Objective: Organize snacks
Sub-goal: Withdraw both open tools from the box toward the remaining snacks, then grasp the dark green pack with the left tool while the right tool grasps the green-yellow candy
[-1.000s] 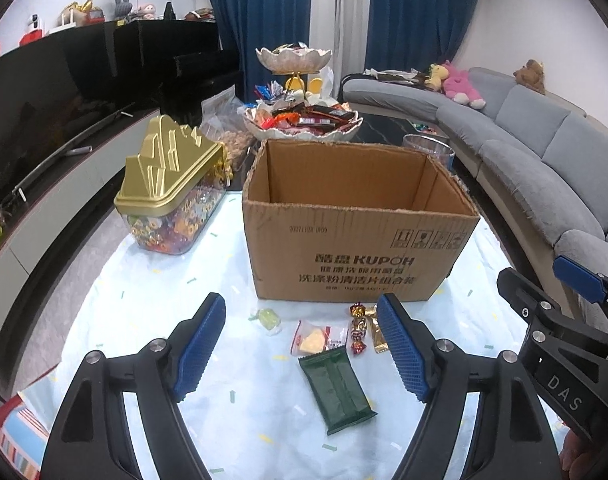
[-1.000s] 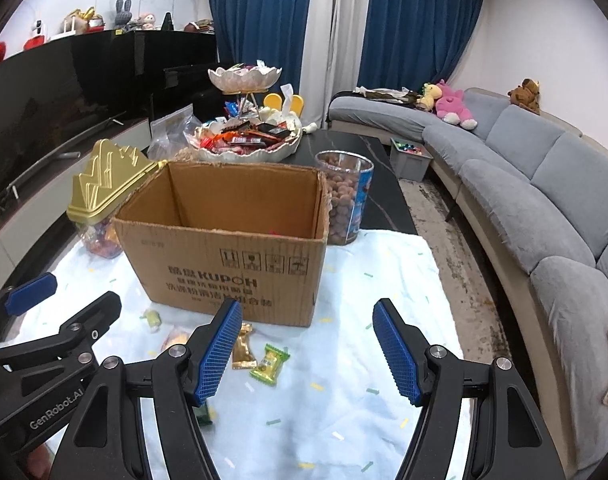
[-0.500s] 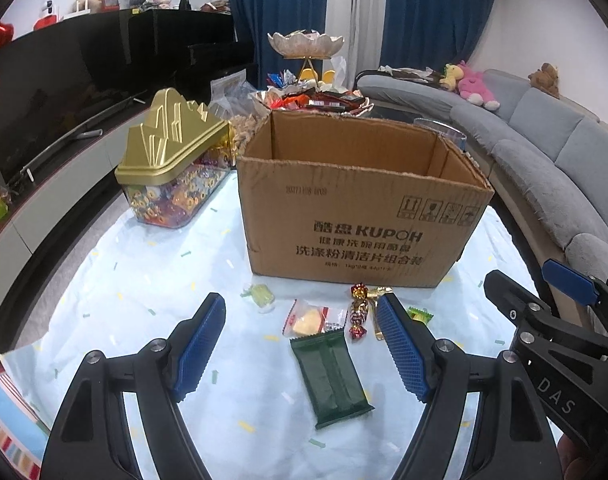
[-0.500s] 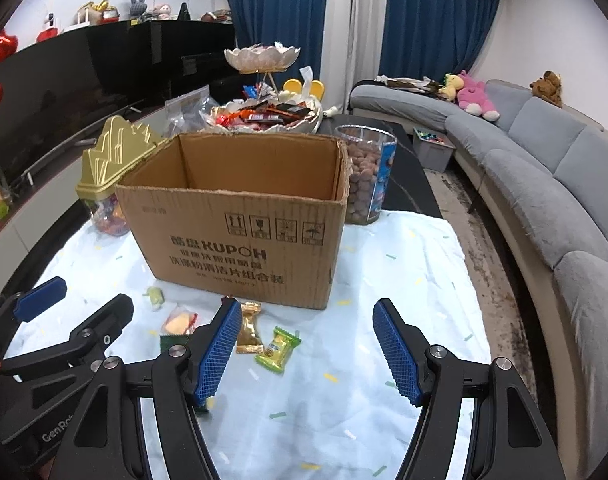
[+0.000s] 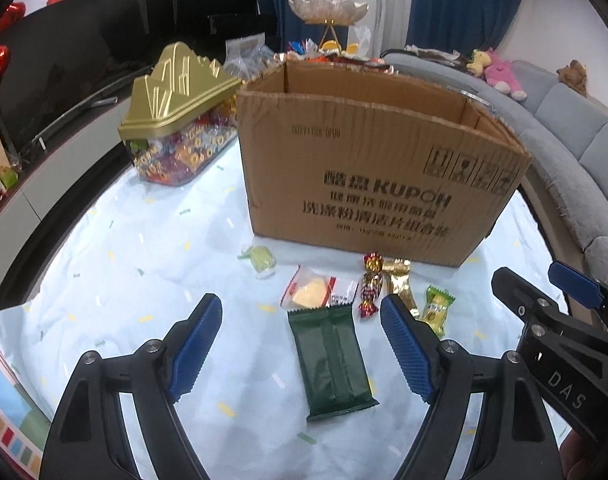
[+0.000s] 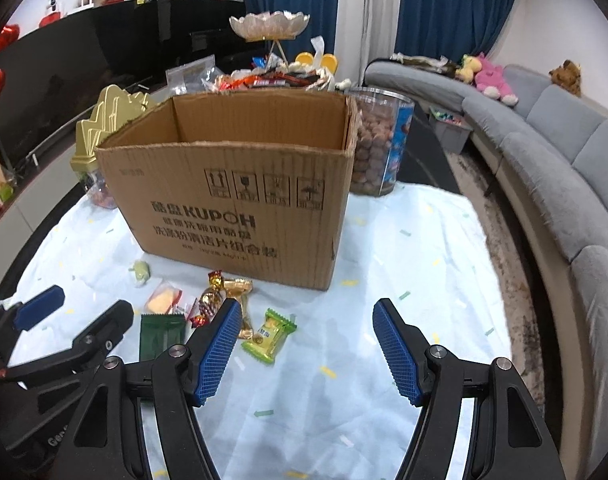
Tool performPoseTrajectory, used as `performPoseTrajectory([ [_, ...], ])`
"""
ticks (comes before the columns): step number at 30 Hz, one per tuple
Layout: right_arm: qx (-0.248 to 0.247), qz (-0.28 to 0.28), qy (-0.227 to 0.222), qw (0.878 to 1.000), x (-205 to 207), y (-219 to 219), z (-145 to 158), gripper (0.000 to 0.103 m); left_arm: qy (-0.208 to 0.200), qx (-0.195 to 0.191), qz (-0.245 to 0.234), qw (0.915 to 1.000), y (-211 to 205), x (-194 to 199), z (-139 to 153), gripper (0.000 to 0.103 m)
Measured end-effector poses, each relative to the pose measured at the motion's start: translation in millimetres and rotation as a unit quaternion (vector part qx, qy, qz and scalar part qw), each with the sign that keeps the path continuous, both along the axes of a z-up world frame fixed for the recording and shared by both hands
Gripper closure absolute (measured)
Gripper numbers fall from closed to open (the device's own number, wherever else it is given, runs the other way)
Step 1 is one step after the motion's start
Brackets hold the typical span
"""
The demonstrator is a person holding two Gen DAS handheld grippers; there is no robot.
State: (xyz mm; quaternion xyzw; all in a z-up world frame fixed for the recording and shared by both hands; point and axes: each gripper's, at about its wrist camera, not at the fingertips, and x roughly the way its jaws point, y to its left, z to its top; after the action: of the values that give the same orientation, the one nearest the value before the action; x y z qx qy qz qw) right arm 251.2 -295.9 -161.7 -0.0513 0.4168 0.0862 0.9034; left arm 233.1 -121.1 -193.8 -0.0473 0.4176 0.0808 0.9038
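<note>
Change since a second ago: both your grippers have come lower and nearer the table, so the cardboard box [image 5: 379,168] now fills the middle of each view and you no longer see down into it; nothing has been picked up.
Meaning for the task: by my reading you are at the approach, with all the sorting still to do.
Cardboard box: open-topped, upright at centre frame, the snacks lying just before its front wall.
Tablecloth [image 5: 116,280]: pale blue with confetti marks, bare across the lower left.
Gold-lidded candy tub [image 5: 176,116]: upper left, beside the box's left wall, well clear of your path.
Clear jar of brown sweets [image 6: 381,144]: right of the box in the right wrist view, behind it, no obstacle.
Left gripper [image 5: 300,348]: fingers spread wide, holding nothing, the dark green packet [image 5: 329,360] lying flat between them.
Right gripper [image 6: 304,352]: equally wide, empty, over bare cloth at lower centre.
Yellow-green candy [image 6: 268,334]: just right of your right gripper's left finger.
Clear wafer packet [image 5: 317,292]: touching the green packet's top edge.
Red and gold candies [image 5: 383,284]: crowded together beside your left gripper's right finger; you could snag them.
Small green sweet [image 5: 260,258]: alone, left of the cluster.
</note>
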Motion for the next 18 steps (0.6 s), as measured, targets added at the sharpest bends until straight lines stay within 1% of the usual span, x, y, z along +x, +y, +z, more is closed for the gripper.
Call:
performPoseTrajectory([
  [6,0.006,-0.011,0.038,0.999,13.6,-2.9,-17.3,0.034,0.026,-0.006,0.010,0.9996,-3.0,6.0,-14.9,0.022],
  [10,0.018,-0.023,0.064,0.997,22.7,-5.7,-29.1,0.034,0.040,-0.012,0.024,0.9988,-3.6,9.7,-24.4,0.022],
  [15,0.033,-0.028,0.093,0.995,31.0,-6.1,-37.1,0.034,0.070,-0.024,0.031,0.9968,-7.5,12.5,-40.9,0.022],
  [18,0.035,-0.028,0.105,0.993,35.8,-2.1,-38.7,0.035,0.073,-0.026,0.031,0.9965,-9.9,12.5,-44.1,0.022],
])
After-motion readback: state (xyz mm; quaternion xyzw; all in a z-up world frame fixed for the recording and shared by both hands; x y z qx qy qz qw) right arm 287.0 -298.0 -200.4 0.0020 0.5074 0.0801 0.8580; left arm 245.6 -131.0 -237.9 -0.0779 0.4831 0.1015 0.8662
